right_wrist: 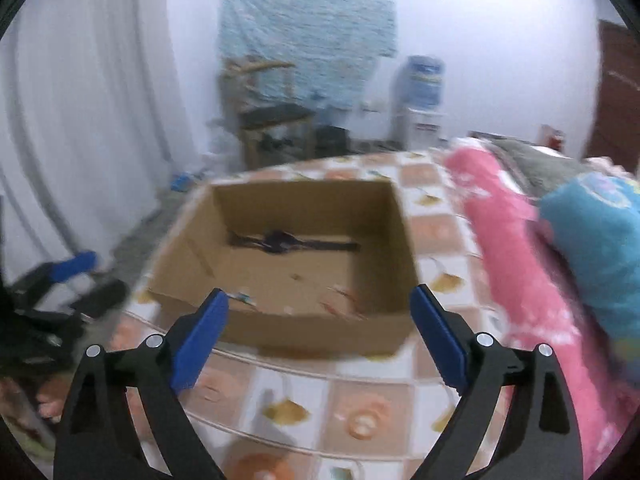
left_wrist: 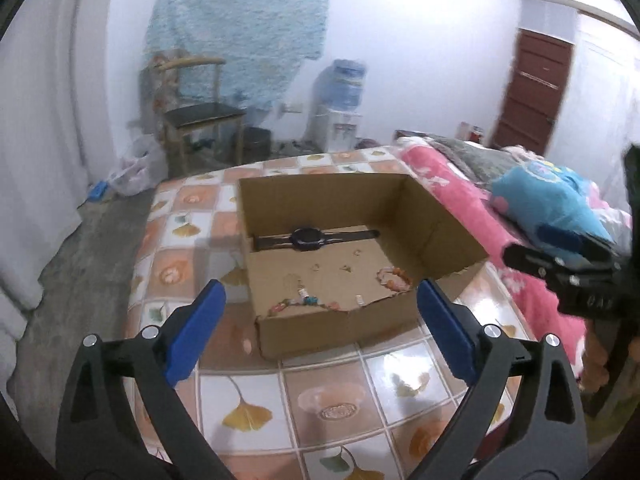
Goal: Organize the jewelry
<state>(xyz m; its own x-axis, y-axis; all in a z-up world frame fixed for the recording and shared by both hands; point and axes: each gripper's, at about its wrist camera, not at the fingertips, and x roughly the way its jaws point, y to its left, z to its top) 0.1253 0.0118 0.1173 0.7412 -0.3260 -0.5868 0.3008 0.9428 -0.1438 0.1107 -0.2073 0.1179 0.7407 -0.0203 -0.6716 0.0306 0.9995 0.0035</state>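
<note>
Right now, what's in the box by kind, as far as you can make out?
Watch: 1
Beaded bracelet: 1
Beaded strand by the front wall: 1
Small loose pieces, too tiny to identify: about 4
Total: about 7, all inside the cardboard box.

Home bedroom: bed [left_wrist: 460, 184], chair [left_wrist: 200, 116].

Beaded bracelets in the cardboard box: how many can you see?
2. A pink-and-orange beaded bracelet lies coiled near the open brown cardboard box's front right. A multicoloured beaded bracelet stretches along the torn front edge. That front wall could hide others.
</note>
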